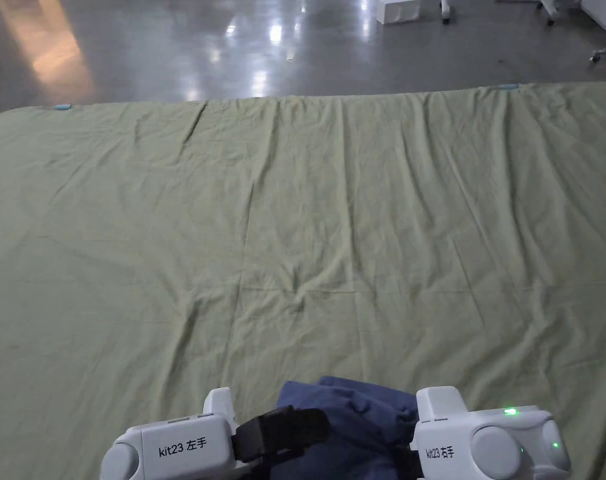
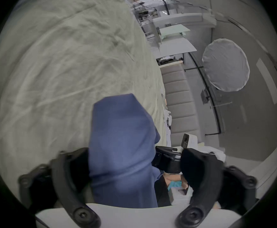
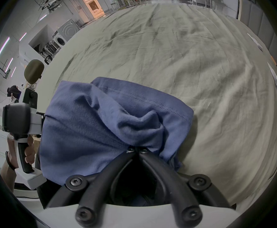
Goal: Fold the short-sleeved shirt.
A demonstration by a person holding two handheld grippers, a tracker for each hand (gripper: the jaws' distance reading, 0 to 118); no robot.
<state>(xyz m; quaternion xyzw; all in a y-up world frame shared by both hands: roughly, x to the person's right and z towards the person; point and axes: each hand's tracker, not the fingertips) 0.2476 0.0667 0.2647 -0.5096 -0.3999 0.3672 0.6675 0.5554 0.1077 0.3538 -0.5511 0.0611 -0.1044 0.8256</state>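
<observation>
Blue knit cloth, the short-sleeved shirt (image 1: 351,415), sits bunched at the near edge of the surface, hanging between the two tongs rather than spread flat. The right tongs (image 3: 137,150) are pinched closed on a gathered fold of it, the stitched hem draping ahead of the tips. The left tongs (image 2: 135,170) have their jaws spread wide, with a hanging length of the shirt passing between them; no grip shows there. So the right hand carries the garment, and the cloth lies ahead of both tools, its long axis not yet readable in this crumpled state. Beyond stretches the wrinkled green sheet (image 1: 295,219), bare and wide, the likely place to lay the shirt out; past its far edge lies a glossy grey floor (image 1: 170,44).
</observation>
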